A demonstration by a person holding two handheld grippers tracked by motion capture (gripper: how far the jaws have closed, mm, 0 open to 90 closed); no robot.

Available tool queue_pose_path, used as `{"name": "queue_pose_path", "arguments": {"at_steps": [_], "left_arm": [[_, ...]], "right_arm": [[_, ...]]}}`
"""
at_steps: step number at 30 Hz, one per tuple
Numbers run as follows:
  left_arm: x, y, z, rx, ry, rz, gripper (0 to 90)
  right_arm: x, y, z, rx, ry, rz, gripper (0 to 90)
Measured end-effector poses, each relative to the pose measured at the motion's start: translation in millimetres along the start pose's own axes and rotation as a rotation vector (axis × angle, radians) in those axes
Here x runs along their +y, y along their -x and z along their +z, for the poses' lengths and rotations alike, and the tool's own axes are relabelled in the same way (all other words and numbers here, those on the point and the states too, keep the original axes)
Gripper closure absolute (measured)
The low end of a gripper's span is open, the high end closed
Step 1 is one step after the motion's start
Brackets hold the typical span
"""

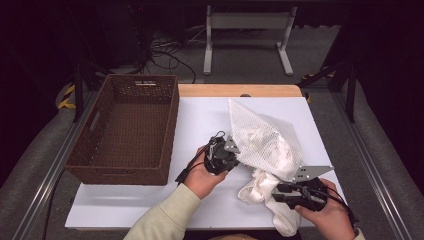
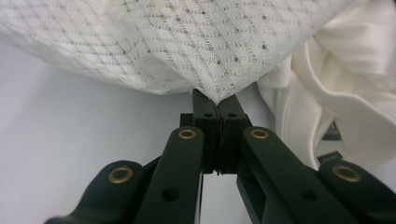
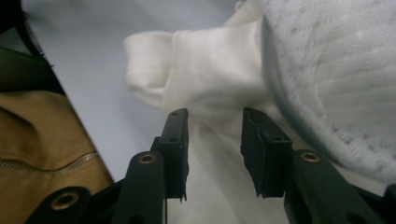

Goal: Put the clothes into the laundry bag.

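One brown wicker basket [image 1: 125, 127] stands on the left of the white surface [image 1: 200, 120] with nothing inside it. One white mesh laundry bag [image 1: 262, 137] lies right of centre, holding bunched white cloth (how many pieces cannot be told). A white garment [image 1: 262, 192] spills from its near end, partly under the bag. The left gripper [image 1: 231, 146] has its jaws clenched on the bag's edge. The right gripper [image 1: 275, 196] has its jaws released, standing apart around the garment.

Probably a lab, dark room, railed test table [image 1: 200, 200], floor cables [image 1: 165, 52]
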State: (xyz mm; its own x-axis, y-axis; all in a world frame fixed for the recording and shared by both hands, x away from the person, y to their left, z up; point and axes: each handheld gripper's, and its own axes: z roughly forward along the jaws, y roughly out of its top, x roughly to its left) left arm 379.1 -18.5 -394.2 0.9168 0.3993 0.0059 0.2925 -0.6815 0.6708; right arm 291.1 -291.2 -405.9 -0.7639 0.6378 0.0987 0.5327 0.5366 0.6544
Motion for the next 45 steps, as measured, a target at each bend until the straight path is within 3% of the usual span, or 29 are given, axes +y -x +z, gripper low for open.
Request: {"name": "queue_pose_path", "arguments": {"at_steps": [10, 14, 17, 21, 26, 33, 37, 39, 40, 41, 45], "left_arm": [[-10.6, -6.5, -6.4, -0.002, 0.017, -0.042, 89.3], [-12.2, -10.0, -7.8, 0.004, 0.028, -0.059, 89.3], [-15.7, -16.4, -8.9, 0.021, 0.032, -0.102, 89.3], [-20.4, -22.3, -10.9, 0.03, 0.034, -0.128, 89.3], [-26.5, -27.6, -9.0, 0.039, 0.035, -0.167, 89.2], [-31.8, -14.1, -5.8, 0.086, -0.005, -0.158, 79.5], [-37.8, -2.3, -12.2, 0.081, -0.003, -0.168, 77.0], [-41.3, 9.2, -14.7, 0.027, -0.001, -0.153, 79.0], [-41.3, 9.2, -14.7, 0.027, -0.001, -0.153, 79.1], [-39.8, 16.4, -11.1, -0.017, -0.005, -0.136, 79.1], [-33.8, 18.9, 0.9, -0.039, -0.006, -0.12, 77.3]], "right_arm": [[12.6, 11.6, 2.9, -0.082, 0.055, -0.005, 67.2], [17.8, 20.3, 3.7, -0.136, 0.076, -0.013, 72.2], [22.7, 29.0, 4.8, -0.184, 0.109, -0.008, 73.2], [24.2, 40.8, 7.8, -0.218, 0.126, 0.013, 73.9], [26.6, 44.8, 9.5, -0.23, 0.135, 0.02, 73.2], [30.5, 42.0, 14.3, -0.214, 0.123, 0.01, 72.2], [30.2, 43.1, 14.5, -0.204, 0.128, 0.017, 72.2], [30.5, 43.2, 14.7, -0.204, 0.127, 0.016, 72.2], [30.5, 43.2, 14.7, -0.204, 0.127, 0.016, 72.2], [31.2, 43.1, 14.9, -0.203, 0.127, 0.019, 72.2], [32.0, 43.5, 15.6, -0.2, 0.129, 0.02, 72.2]]}}
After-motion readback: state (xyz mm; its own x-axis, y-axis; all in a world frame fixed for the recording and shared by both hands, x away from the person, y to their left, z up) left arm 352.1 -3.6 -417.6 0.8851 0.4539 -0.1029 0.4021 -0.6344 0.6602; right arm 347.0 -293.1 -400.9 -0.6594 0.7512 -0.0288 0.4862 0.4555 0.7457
